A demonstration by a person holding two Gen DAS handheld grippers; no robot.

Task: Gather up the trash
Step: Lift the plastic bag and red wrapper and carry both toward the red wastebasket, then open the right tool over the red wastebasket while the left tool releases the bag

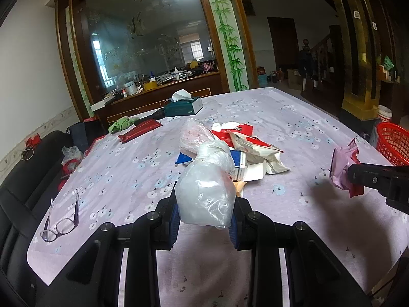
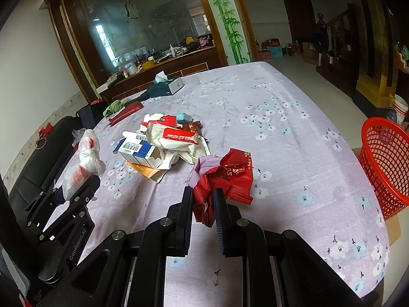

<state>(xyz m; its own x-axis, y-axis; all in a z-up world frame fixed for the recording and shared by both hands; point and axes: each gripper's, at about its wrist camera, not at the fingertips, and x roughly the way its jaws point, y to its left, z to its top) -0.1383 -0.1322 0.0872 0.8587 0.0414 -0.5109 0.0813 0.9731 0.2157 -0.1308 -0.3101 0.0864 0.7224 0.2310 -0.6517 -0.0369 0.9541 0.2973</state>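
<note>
**Both tongs are full, and the basket is off to the right**

The left tongs [image 1: 205,220] are pinching a see-through plastic bag [image 1: 207,192]. The bag is puffy and stands up tall between the two sides, held above the counter [image 2: 268,107]. The right tongs [image 2: 203,212] are pinching a crumpled red wrapper [image 2: 225,179] with a bit of pink plastic bunched in with it. The wrapper sticks out in front of the tongs, just above the flowery cloth.

More trash is left in a pile [image 2: 163,140] in the middle of the counter: torn boxes, a white and red packet and some paper. The pile lies ahead of both tongs, a little to the left of the right ones.

The red basket [image 2: 386,163] looks like the place for the trash. It stands off the right edge of the counter and lower than the top. That puts it to the right of both tongs. The right tongs are much nearer to it. The left tongs are on the far side, so they would have to cross over the counter to reach it.

I think the right tongs should swing right, go over the basket and let go first. The left bag can go after.

A pair of glasses [image 1: 61,223] and a tissue box [image 2: 166,87] lie on the counter too. They do not look like trash.
</note>
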